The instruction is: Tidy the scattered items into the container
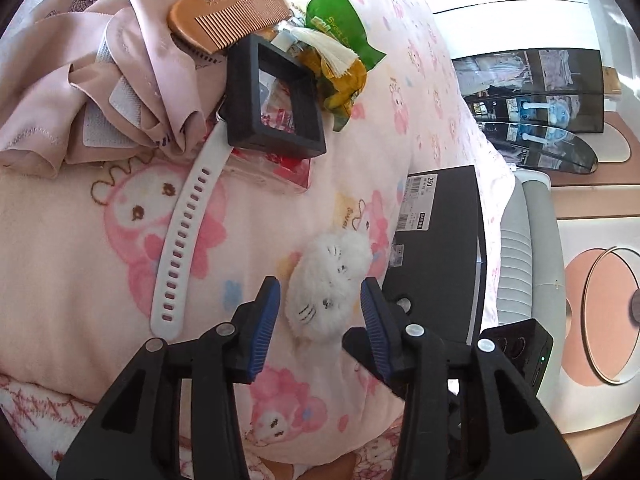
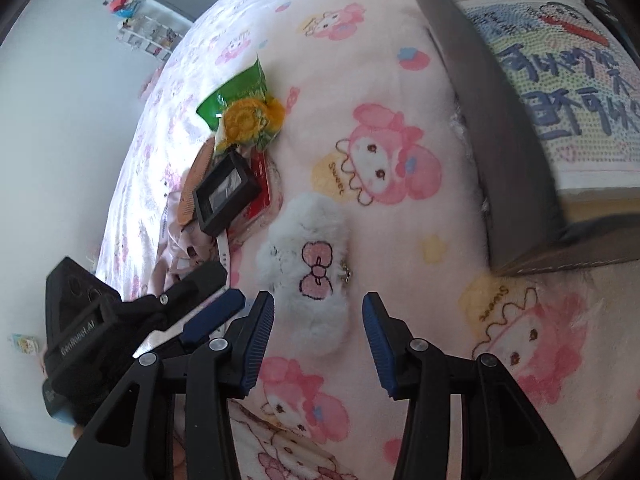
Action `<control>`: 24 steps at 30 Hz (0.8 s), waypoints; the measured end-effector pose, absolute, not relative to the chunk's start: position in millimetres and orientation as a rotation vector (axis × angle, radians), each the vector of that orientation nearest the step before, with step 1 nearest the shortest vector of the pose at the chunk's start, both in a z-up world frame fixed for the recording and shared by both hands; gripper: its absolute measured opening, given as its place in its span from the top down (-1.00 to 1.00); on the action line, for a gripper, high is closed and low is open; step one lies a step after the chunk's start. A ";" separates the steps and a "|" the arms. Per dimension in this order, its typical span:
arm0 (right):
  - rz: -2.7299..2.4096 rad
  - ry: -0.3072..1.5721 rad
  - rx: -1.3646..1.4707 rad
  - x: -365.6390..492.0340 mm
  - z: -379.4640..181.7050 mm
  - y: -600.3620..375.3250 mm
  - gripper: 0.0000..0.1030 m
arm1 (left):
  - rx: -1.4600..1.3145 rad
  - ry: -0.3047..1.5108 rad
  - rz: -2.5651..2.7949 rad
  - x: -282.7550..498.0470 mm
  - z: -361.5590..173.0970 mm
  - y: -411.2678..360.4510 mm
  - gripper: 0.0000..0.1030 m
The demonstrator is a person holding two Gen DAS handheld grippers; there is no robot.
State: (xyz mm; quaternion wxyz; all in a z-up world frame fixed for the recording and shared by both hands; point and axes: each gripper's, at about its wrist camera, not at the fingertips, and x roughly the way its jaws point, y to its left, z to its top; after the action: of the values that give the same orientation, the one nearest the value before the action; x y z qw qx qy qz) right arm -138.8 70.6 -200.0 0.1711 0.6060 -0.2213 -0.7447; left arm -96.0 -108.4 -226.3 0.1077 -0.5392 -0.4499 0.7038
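Note:
A white fluffy plush toy [image 1: 328, 280] [image 2: 308, 272] with a pink bow lies on the pink cartoon blanket. In the left wrist view it sits between the blue pads of my left gripper [image 1: 320, 288], which is open, with a gap on each side. My right gripper [image 2: 318, 300] is open too, its fingertips on either side of the plush's near end without touching it. The left gripper [image 2: 212, 300] shows just left of the plush in the right wrist view. The dark box [image 1: 440, 240] [image 2: 500, 120] stands to the right, with a printed cloth [image 2: 560, 80] inside.
Piled further off are a wooden comb [image 1: 224, 16], a black square frame [image 1: 276, 100], a green and yellow snack packet [image 1: 340, 40], a red packet [image 1: 280, 168], a white strap [image 1: 184, 240] and a crumpled pink cloth [image 1: 100, 92]. The bed's edge [image 1: 516, 220] drops off beyond the box.

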 end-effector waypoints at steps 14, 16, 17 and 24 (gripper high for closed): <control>-2.180 -0.378 1.768 -128.4 -209.7 56.3 0.58 | -1.739 -1.024 2.110 -109.4 -230.6 -75.3 0.64; -2.226 -0.371 1.759 -128.7 -204.5 63.3 0.58 | -1.737 -0.979 2.092 -107.3 -228.6 -69.6 0.64; -2.250 -0.372 1.751 -128.8 -201.7 67.3 0.58 | -1.739 -0.971 2.074 -106.1 -228.7 -67.4 0.64; -2.179 -0.404 1.767 -127.3 -198.0 70.2 0.58 | -1.681 -1.105 2.072 -104.5 -227.4 -79.8 0.36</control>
State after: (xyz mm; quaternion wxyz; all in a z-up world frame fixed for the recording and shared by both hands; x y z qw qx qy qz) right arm -127.2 70.2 -198.0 0.1529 0.6161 -0.1409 -0.7597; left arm -104.5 -79.8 -227.4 0.1266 -0.5775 -0.3795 0.7117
